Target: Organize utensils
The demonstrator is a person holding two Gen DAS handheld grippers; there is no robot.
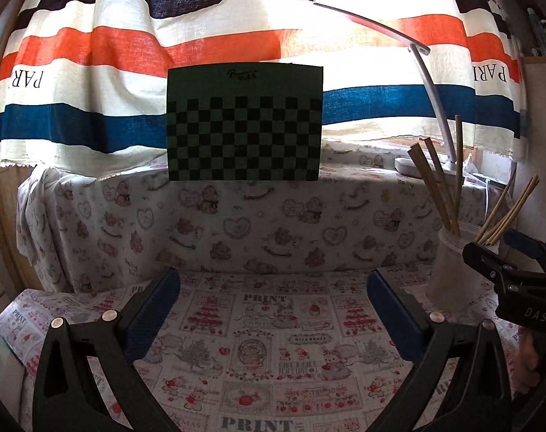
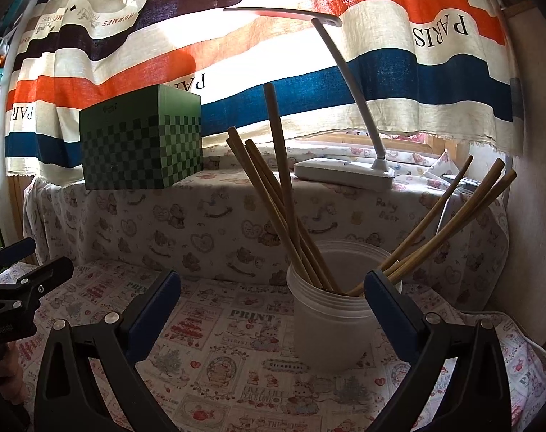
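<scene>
The right gripper (image 2: 273, 284) is gaping wide and holding nothing, just before the white cup (image 2: 330, 324) of chopsticks (image 2: 283, 208); the left gripper (image 1: 273, 284) is hanging open, empty, over the tablecloth (image 1: 258, 342).

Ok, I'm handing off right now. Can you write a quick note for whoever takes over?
Left gripper: open, empty, over the printed cloth.
Right gripper: open, holding nothing, the white cup just ahead, near its right finger.
Chopsticks: all those in view stand in the cup, one bunch leaning left, one right.
Done: no loose chopsticks in sight on the cloth.
Left: probably nothing; check outside the views.
</scene>
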